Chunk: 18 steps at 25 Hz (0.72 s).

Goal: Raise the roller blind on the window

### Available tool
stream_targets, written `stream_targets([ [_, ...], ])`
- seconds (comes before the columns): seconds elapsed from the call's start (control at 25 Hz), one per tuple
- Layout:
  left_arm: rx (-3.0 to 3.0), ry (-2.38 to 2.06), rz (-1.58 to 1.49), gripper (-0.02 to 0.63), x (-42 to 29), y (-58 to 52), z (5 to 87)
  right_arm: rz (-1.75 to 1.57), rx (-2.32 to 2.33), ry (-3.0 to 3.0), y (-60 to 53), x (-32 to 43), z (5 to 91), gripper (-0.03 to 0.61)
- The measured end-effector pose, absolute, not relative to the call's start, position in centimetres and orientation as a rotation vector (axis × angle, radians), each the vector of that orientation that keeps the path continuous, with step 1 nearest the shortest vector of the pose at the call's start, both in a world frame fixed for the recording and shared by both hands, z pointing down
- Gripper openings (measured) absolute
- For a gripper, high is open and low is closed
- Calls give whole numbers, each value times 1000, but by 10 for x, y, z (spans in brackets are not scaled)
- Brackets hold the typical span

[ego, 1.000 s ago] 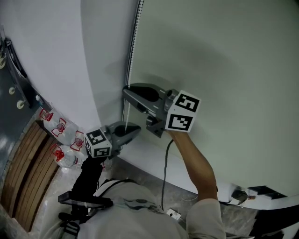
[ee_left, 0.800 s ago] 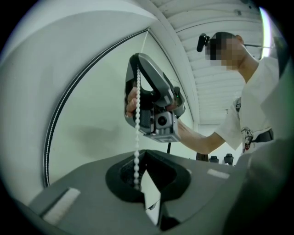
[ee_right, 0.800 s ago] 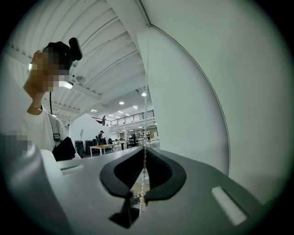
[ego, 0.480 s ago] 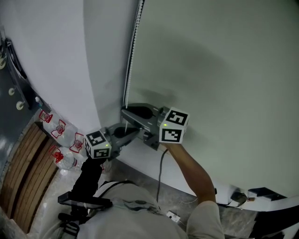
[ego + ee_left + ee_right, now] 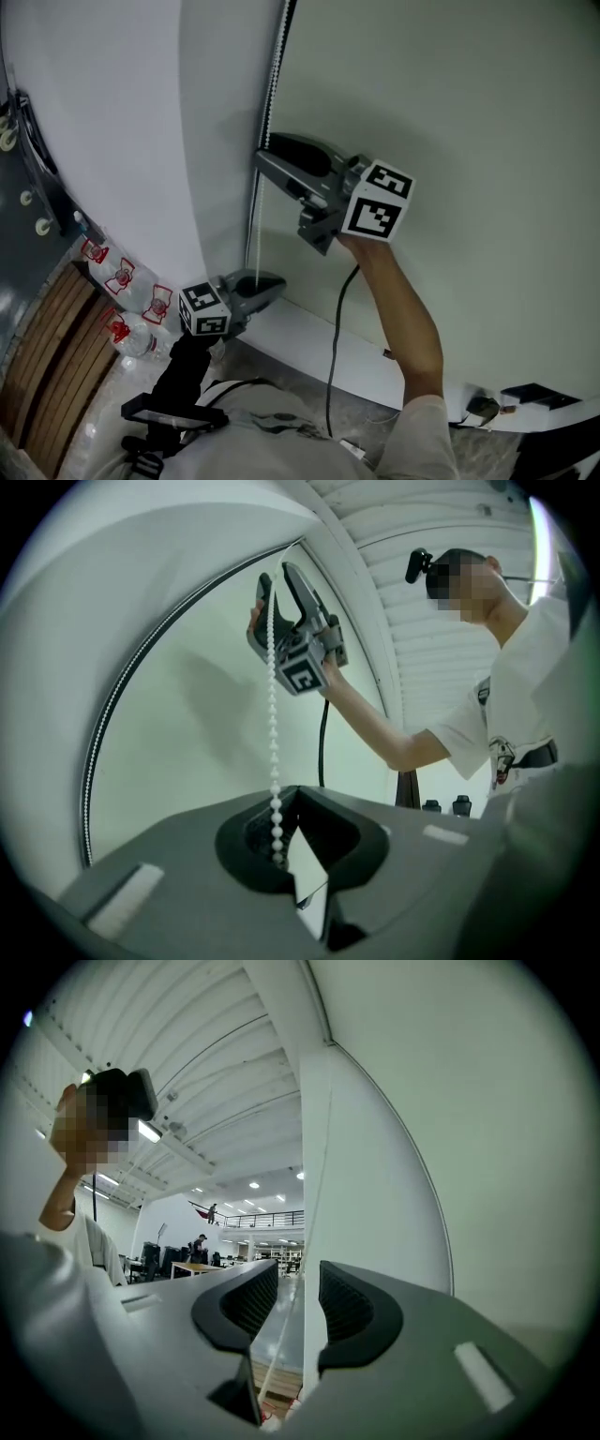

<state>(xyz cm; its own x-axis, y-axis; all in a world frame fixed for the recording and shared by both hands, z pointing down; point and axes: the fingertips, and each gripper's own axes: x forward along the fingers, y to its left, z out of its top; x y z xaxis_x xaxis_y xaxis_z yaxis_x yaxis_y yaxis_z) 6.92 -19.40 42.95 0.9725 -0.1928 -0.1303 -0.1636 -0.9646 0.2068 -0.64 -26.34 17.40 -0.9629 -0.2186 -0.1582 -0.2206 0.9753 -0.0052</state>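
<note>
A white bead chain (image 5: 273, 66) hangs down the left edge of the pale green roller blind (image 5: 450, 141). Low down, my left gripper (image 5: 270, 281) is shut on the chain (image 5: 275, 761), which runs into its closed jaws (image 5: 289, 808). Higher up the chain, my right gripper (image 5: 264, 155) points at the blind's edge. Its jaws have just been opening and now stand apart (image 5: 298, 1288). The thin chain (image 5: 314, 1204) passes between the pads without being pressed. The left gripper view shows the right gripper (image 5: 277, 574) above, straddling the chain.
A white wall (image 5: 112, 122) borders the blind on the left, and a white sill (image 5: 319, 342) runs below it. Water bottles with red labels (image 5: 122, 277) and wooden slats (image 5: 47, 347) lie at lower left. A black cable (image 5: 336, 328) hangs from the right gripper.
The right gripper first came down close to the left gripper, then rose well up along the chain with its jaws parted. The left gripper has kept still, shut on the chain.
</note>
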Motion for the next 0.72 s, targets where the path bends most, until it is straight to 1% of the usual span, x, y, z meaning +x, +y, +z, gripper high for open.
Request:
stream_targets([
  [0.2, 2921, -266, -214, -2, 70, -194, 432, 145, -318, 2919, -269, -10, 110, 129],
  [0.36, 2917, -271, -215, -2, 70, -194, 433, 204, -299, 2894, -268, -14, 79, 112],
  [0.44, 2910, -275, -216, -2, 69, -194, 433, 218, -295, 2882, -269, -15, 70, 85],
  [0.56, 2909, -280, -211, -2, 68, -195, 435, 227, -299, 2867, -268, -16, 65, 23],
  [0.72, 2903, -287, -211, -2, 66, -195, 437, 173, -282, 2858, -268, -15, 67, 18],
])
